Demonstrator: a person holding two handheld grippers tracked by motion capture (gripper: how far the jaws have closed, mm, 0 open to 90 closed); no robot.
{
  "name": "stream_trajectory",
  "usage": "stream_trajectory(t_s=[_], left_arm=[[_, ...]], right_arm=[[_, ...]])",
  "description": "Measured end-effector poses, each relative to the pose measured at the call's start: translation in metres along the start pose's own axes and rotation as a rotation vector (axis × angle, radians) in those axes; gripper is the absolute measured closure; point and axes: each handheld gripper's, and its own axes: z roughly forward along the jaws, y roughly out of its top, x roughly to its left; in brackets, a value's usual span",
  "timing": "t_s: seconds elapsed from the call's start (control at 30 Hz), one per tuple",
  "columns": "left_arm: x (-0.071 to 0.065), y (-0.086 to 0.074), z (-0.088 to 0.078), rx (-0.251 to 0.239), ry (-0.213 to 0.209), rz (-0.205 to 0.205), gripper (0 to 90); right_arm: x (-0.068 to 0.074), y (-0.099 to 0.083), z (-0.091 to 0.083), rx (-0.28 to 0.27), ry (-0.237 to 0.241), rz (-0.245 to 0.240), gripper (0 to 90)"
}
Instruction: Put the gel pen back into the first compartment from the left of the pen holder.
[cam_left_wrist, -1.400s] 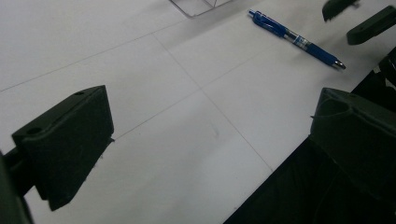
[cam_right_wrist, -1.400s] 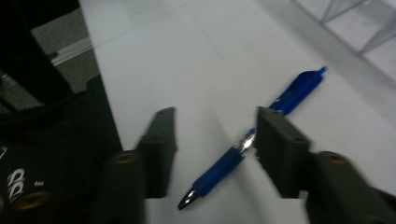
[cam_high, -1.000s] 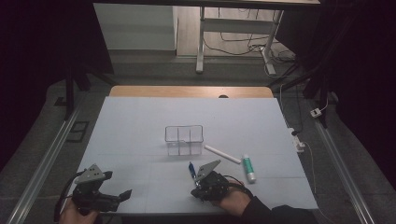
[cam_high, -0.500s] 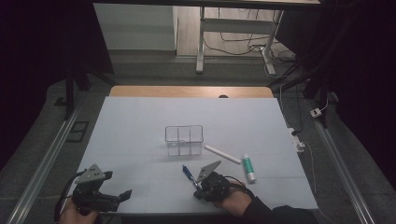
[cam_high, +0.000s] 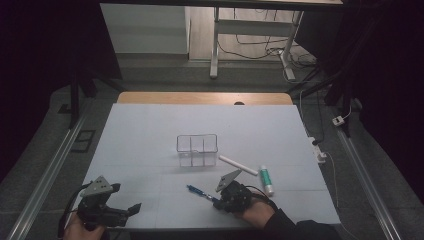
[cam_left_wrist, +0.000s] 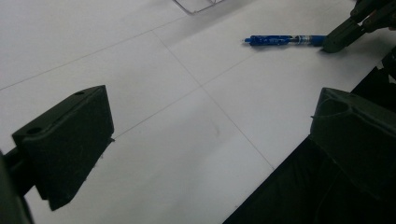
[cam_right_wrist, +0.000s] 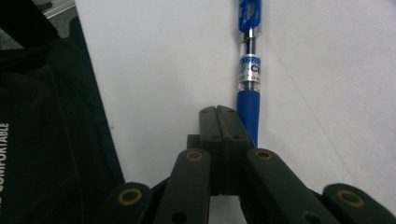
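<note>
A white table carries a clear three-compartment organizer near its middle, with a white tube and a green-and-white bottle to its right. The left gripper hangs over the near left edge, its jaws spread wide with nothing between them. The right gripper sits low at the near middle, jaws pressed flat together (nothing pinched). A blue pen lies on the table, its grip end just beside those closed tips; whether they touch is unclear.
</note>
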Motion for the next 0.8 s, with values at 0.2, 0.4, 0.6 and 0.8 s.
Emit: stream_trajectory(t_s=[0.2, 0.4, 0.6, 0.8], left_arm=[[0.000, 0.000, 0.000, 0.002, 0.001, 0.000, 0.0], [0.000, 0.000, 0.000, 0.002, 0.002, -0.001, 0.0], [0.001, 0.000, 0.000, 0.001, 0.000, -0.005, 0.0], [0.000, 0.000, 0.001, 0.003, -0.001, -0.007, 0.0]], right_arm=[[-0.005, -0.002, -0.003, 0.006, -0.028, 0.001, 89.6], [-0.006, -0.002, -0.004, 0.006, -0.032, 0.005, 89.6], [-0.011, 0.001, -0.020, -0.072, -0.052, 0.037, 83.2], [-0.019, 0.003, -0.024, -0.080, -0.103, 0.075, 53.5]])
